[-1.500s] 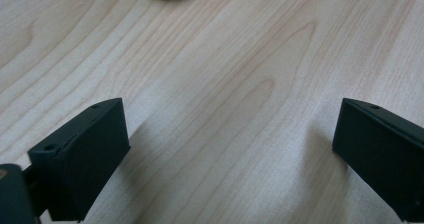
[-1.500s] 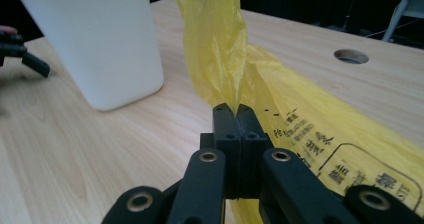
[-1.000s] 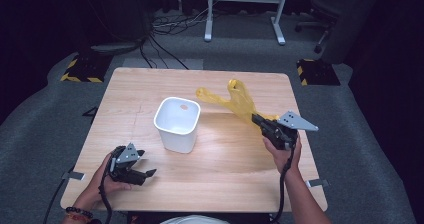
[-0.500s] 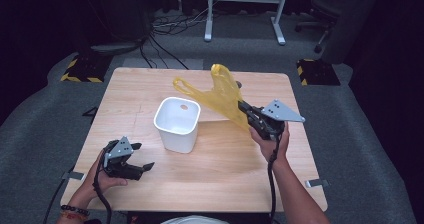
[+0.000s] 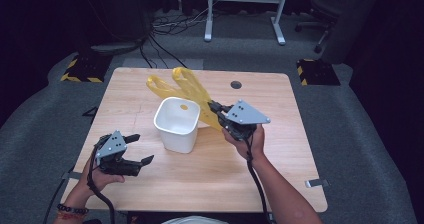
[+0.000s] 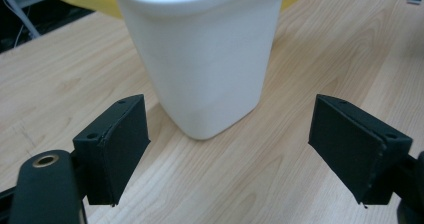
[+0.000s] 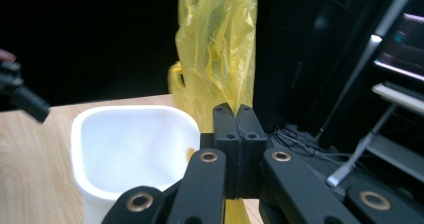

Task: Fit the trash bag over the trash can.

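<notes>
Dark room, grey carpet floor (image 5: 350,134). Light wood worktop (image 5: 280,174) with cable grommet (image 5: 236,84). White metal stand (image 5: 245,4), office chair (image 5: 330,4), loose cables (image 5: 165,29), hazard-striped floor plates (image 5: 80,69) behind.

One white bin (image 5: 177,125), one yellow plastic bag (image 5: 187,91), one wooden table (image 5: 280,154). Two grippers: left gripper (image 5: 137,149), right gripper (image 5: 214,106), each in one hand, so two hands. On the floor beyond: two yellow-and-black striped plates (image 5: 80,68), one office chair (image 5: 327,1), one white metal stand (image 5: 245,6); one dark round grommet (image 5: 236,84) in the tabletop.
</notes>
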Motion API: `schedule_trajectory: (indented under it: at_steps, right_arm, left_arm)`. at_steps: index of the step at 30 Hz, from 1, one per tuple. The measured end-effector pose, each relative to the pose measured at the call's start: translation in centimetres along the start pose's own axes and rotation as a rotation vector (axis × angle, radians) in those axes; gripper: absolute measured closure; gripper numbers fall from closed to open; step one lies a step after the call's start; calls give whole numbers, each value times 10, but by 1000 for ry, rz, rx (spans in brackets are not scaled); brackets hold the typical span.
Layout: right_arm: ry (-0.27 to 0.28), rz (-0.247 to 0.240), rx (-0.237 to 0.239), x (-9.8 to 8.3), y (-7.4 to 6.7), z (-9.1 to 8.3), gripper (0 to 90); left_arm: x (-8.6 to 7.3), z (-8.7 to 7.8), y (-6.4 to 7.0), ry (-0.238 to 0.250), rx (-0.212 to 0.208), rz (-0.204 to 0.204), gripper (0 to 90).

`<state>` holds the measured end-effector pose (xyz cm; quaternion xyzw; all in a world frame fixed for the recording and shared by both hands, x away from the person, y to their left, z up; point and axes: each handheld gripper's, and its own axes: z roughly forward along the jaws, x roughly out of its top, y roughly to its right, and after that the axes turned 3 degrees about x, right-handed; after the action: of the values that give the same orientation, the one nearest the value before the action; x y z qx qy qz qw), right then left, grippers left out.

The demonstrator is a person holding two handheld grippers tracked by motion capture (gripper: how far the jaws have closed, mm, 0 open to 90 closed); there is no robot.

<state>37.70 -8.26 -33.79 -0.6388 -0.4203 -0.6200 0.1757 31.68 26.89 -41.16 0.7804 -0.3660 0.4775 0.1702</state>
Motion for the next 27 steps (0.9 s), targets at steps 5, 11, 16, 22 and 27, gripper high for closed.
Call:
schedule_trajectory:
  at_steps: [5, 11, 16, 22, 27]
  right_arm:
    - [1, -73, 56, 10, -16, 14, 900]
    - [-44, -157, 165, 14, -36, 30, 900]
    - [-85, -218, 218, 13, -50, 39, 900]
    - [-119, -278, 255, 10, -66, 48, 900]
    - [-136, -334, 278, 8, -78, 52, 900]
  left_arm:
    - [14, -7, 3, 43, 8, 0, 159]
    - [31, -16, 6, 124, -4, -45, 159]
    - [43, -18, 12, 166, 4, -66, 157]
    - [53, -14, 18, 212, 6, -102, 156]
    - [61, -8, 17, 226, 19, -159, 156]
